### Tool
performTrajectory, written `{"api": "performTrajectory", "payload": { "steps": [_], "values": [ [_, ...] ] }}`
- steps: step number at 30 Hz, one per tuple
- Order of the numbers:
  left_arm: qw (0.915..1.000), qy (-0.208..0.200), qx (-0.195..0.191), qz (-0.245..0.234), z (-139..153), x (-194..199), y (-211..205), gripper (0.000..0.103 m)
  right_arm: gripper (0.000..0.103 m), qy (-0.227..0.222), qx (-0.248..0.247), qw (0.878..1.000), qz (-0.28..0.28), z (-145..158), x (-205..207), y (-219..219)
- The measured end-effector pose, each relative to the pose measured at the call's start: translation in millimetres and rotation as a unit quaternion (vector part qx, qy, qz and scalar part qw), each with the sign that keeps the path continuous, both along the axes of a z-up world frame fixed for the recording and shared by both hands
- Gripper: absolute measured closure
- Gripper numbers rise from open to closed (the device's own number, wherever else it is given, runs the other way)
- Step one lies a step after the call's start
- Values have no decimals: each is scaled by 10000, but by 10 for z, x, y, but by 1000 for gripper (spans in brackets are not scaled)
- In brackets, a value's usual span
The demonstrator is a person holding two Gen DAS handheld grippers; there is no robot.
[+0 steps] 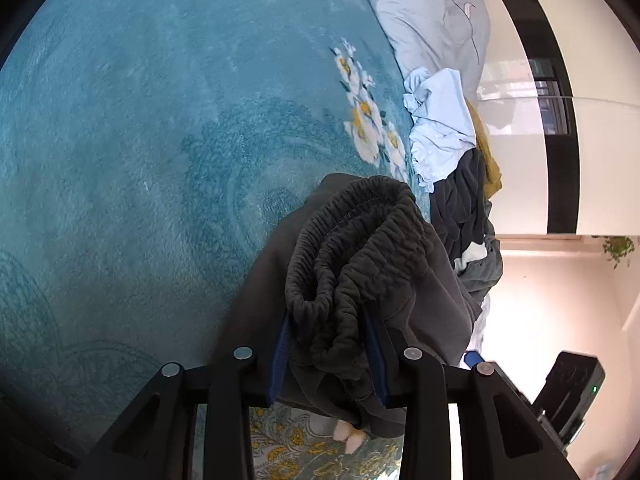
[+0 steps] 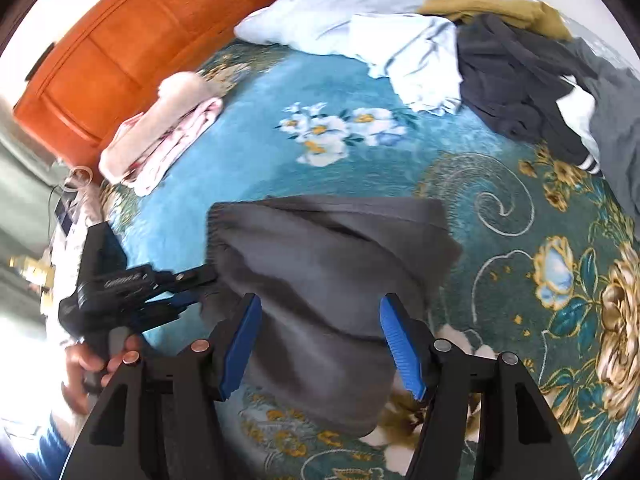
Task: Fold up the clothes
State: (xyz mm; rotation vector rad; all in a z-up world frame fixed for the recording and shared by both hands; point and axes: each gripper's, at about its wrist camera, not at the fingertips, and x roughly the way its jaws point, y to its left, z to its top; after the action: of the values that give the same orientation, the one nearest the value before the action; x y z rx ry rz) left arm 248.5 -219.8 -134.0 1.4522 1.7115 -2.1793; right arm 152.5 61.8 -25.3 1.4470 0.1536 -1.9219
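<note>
We had our left gripper (image 1: 328, 344) clamped on the grey shorts' (image 2: 328, 280) waistband to anchor them, while our right gripper (image 2: 320, 344) hovered spread apart above the near fabric.

Dark grey trousers (image 1: 360, 264): matt, soft fleece-like cloth, elastic waistband bunching between the left gripper (image 1: 330, 356) fingers. Finger pads (image 2: 400, 340): ribbed blue rubbery plastic on matt black frames, metal discs showing dull. Blanket (image 1: 140, 140) beyond the fingers: plush teal pile. Headboard (image 2: 132, 48): glossy orange-brown wood, gleaming.
</note>
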Motion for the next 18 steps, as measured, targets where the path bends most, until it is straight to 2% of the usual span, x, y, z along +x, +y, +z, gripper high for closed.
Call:
{"api": "performTrajectory", "payload": {
  "steps": [5,8,11,15,18],
  "values": [
    [9996,-65,268,20,-88,23,-14,64,39,239,122,9996,-58,-162,-173,-84],
    [9997,-143,164,-62,-88,-10,25,63,38,248,550,9981,-98,-439,-264,-181],
    [9994,-174,313,22,-142,-10,15,61,30,346,851,9958,-44,-614,-292,-275],
    [9991,-157,387,71,-149,15,7,61,27,428,1041,9935,153,-605,-269,-337],
    [9989,-157,438,95,-153,21,6,60,27,546,944,9938,194,-398,-155,-297]
  ]
}}
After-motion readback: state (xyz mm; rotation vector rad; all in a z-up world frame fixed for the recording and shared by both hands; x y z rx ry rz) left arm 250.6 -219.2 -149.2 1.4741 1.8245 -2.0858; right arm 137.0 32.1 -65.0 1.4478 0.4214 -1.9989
